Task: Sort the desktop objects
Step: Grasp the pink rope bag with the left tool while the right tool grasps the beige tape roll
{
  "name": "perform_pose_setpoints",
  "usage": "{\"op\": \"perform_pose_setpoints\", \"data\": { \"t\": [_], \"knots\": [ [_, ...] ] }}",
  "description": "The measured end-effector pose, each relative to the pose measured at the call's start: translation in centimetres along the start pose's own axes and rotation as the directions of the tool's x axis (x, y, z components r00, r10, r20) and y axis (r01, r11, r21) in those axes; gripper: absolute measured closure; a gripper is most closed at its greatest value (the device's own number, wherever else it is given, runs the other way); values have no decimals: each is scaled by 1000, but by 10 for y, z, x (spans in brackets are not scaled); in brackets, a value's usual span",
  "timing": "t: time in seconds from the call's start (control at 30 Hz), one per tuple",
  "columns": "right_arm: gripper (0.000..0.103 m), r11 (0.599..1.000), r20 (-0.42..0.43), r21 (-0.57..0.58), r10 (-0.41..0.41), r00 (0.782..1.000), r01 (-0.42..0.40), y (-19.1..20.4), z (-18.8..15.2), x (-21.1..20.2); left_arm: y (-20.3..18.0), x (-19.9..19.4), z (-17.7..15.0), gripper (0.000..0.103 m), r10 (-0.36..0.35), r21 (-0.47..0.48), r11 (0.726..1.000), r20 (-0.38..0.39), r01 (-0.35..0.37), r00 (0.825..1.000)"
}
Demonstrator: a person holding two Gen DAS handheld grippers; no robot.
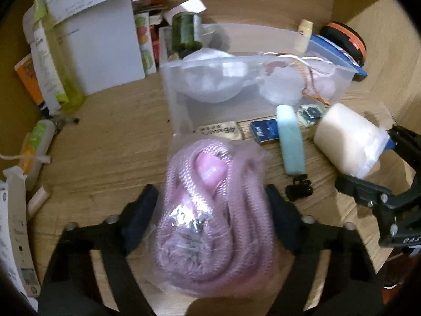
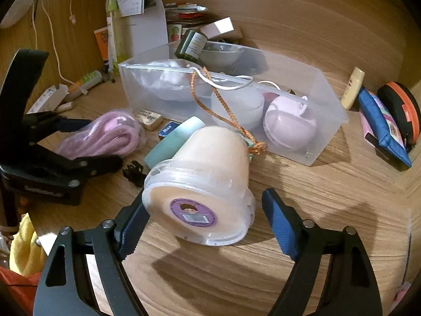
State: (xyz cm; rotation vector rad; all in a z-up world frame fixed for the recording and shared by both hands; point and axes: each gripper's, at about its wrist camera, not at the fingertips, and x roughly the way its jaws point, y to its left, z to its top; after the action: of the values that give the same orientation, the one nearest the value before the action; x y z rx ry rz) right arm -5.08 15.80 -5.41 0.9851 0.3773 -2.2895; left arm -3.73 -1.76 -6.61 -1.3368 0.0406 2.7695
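Observation:
My left gripper [image 1: 211,208] has its pads on both sides of a clear bag holding a coiled pink cable [image 1: 210,210], just above the wooden desk; the bag also shows in the right wrist view [image 2: 105,137]. My right gripper [image 2: 208,221] is open around a cream tub with a clear lid [image 2: 205,184] that lies tilted on the desk; its left pad touches the lid, its right pad stands apart. The tub also shows in the left wrist view [image 1: 347,139]. A clear plastic bin [image 2: 326,121] behind holds bagged round items.
A teal case [image 1: 290,142], a blue Max box [image 1: 264,131], an eraser [image 1: 223,131] and a black clip [image 1: 300,187] lie in front of the bin. Bottles and papers stand at the left [image 1: 52,60]. A blue pouch [image 2: 381,129] and an orange-rimmed case [image 2: 405,113] sit right.

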Motion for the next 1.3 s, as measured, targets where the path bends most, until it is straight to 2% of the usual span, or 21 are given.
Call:
{"op": "perform_pose_setpoints", "data": {
  "t": [0.13, 0.3, 0.47, 0.7, 0.83, 0.9, 1.03, 1.17, 1.23, 1.3],
  "knots": [
    [37, 1000, 13, 26, 5, 1000, -5, -2, -2, -3, -3, -4, -5, 33, 25, 19, 999, 38, -26, 999],
    [37, 999, 36, 49, 4, 999, -6, -5, -2, -10, -4, -11, -8, 39, 88, 48, 994, 101, -94, 991],
    [37, 997, 58, 75, 11, 998, -15, -11, 0, -18, 0, -19, -6, 50, 104, 15, 994, 158, -108, 982],
    [37, 996, 116, 83, 13, 993, -22, -14, 2, -38, 6, -29, -7, 57, 101, -39, 995, 203, -95, 974],
    [37, 996, 133, 90, 18, 991, -30, -15, 5, -46, 5, -43, -5, 79, 95, -34, 995, 256, -89, 962],
    [37, 995, 139, 89, 21, 990, -34, -15, 7, -49, 6, -49, -2, 79, 85, -38, 996, 279, -78, 957],
    [37, 996, 139, 78, 23, 990, -34, -13, 8, -52, 12, -51, 1, 78, 69, -36, 997, 269, -61, 961],
    [37, 996, 123, 77, 32, 992, -42, -11, 7, -49, 22, -39, -4, 56, 25, -63, 998, 185, -14, 982],
    [37, 995, 121, 81, 43, 992, -53, -12, 6, -47, 25, -31, -6, 55, 19, -67, 998, 150, -9, 988],
    [37, 994, 116, 87, 53, 992, -63, -12, 6, -45, 26, -26, -7, 47, 25, -63, 998, 138, -17, 990]
  ]
}}
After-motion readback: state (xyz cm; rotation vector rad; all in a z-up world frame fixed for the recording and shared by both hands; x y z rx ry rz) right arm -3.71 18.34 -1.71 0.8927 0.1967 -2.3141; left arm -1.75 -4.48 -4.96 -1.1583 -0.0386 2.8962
